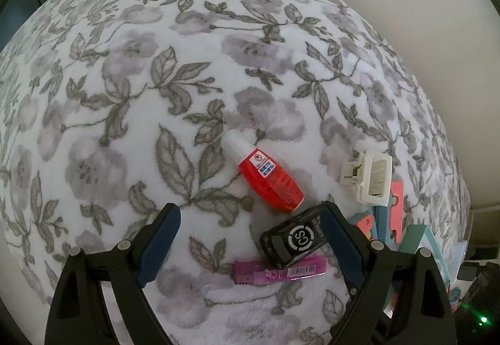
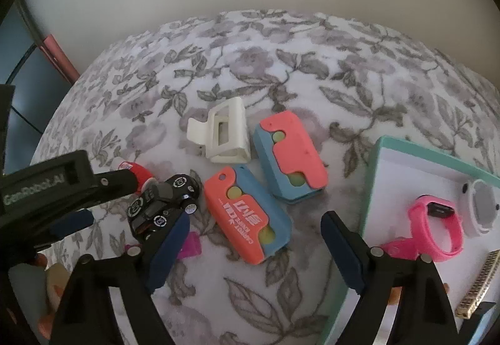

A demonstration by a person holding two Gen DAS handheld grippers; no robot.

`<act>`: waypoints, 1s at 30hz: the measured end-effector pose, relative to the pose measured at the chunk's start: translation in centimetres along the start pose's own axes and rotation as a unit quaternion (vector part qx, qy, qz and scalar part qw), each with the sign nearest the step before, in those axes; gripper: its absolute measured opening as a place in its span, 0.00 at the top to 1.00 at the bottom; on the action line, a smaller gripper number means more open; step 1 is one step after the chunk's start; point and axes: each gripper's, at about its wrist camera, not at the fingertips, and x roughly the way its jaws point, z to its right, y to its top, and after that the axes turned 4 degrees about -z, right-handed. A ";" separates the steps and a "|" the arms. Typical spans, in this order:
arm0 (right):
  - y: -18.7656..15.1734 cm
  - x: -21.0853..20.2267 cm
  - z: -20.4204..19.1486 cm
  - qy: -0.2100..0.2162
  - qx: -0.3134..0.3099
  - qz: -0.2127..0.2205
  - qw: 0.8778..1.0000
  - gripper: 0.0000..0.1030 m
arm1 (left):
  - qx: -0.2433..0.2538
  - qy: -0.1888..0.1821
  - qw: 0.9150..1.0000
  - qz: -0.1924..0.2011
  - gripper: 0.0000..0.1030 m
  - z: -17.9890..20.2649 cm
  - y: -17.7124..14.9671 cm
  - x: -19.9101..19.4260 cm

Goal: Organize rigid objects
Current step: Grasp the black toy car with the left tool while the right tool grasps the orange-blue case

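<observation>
Lying on the flowered blanket (image 1: 131, 70), a glossy black toy car (image 1: 293, 240) with white ringed "CS" marks sits just inside the left gripper (image 1: 250, 220), jaws spread wide. The right gripper (image 2: 256, 235) gapes over an orange-and-blue case (image 2: 247, 215), not pinching it.

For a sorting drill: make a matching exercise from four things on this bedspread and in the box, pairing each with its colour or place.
Things:
1. Toy car
2. Hair clip
3. Watch
4. Bottle

Descriptions:
A. Red with a white cap, lying on the bedspread
B. Pink, inside the teal-rimmed box
C. Black, on top of a purple lighter
D. Cream, beside a coral-and-blue case

Pairs: 1-C, 2-D, 3-B, 4-A
</observation>
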 end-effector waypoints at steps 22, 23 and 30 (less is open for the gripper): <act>0.3 0.6 0.1 0.009 0.008 -0.001 1.000 0.40 | 0.039 -0.015 0.999 -0.023 0.12 3.2 0.6 2.3; 0.2 0.6 0.1 0.006 0.005 -0.002 1.000 0.40 | 0.042 -0.013 0.999 -0.025 0.12 3.4 0.6 2.5; -0.5 0.0 0.6 0.003 0.005 -0.006 1.000 0.40 | 0.069 -0.004 0.997 -0.035 0.12 5.1 0.2 3.9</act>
